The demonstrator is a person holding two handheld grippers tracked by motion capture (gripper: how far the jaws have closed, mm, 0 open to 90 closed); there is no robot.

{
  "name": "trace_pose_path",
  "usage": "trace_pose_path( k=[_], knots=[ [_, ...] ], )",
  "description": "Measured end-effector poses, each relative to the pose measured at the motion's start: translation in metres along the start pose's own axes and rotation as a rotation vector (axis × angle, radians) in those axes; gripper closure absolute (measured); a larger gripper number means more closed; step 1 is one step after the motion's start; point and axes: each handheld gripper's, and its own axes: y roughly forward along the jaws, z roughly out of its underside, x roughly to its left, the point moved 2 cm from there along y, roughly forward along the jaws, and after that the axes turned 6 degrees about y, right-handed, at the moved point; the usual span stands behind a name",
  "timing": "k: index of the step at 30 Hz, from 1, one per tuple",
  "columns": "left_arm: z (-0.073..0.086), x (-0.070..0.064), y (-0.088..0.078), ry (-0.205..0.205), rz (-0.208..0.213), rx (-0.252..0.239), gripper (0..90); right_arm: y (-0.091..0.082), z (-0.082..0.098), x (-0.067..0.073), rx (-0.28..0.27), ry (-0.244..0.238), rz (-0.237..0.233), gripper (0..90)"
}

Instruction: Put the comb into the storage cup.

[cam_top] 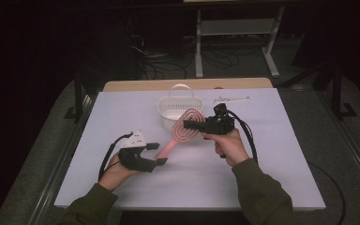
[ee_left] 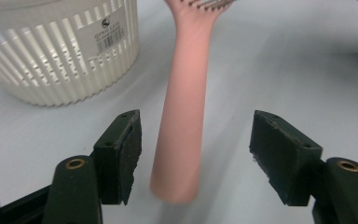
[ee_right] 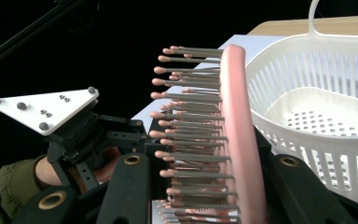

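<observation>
A pink hairbrush (cam_top: 171,144) hangs above the white table (cam_top: 225,183), tilted, its handle pointing down toward the left. My right gripper (cam_top: 191,125) is shut on the brush head; in the right gripper view (ee_right: 209,186) the bristles (ee_right: 191,140) point left between its jaws. My left gripper (cam_top: 157,153) is open around the handle end. In the left gripper view (ee_left: 198,140) the handle (ee_left: 184,126) lies between the pads (ee_left: 130,149), closer to the left one, with a gap on each side. A white slotted basket (cam_top: 168,111) stands just behind the brush.
The basket (ee_left: 60,51) (ee_right: 326,116) is upright, with a loop handle at its far side. A small pale flat item (cam_top: 232,100) lies at the back right of the table. Beyond the table's wooden far edge (cam_top: 187,84) are cables and a metal stand.
</observation>
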Motion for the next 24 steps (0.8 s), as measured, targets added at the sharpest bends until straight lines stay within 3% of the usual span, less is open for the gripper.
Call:
trace_pose_path(
  k=[9, 24],
  knots=[
    [0.016, 0.008, -0.016, -0.023, -0.002, -0.025, 26.9, -0.001, -0.001, 0.000, -0.003, 0.002, 0.003, 63.3],
    [0.044, 0.006, -0.028, -0.025, -0.035, 0.005, 11.9, -0.003, -0.002, 0.000, -0.011, 0.001, 0.008, 63.3]
  ],
)
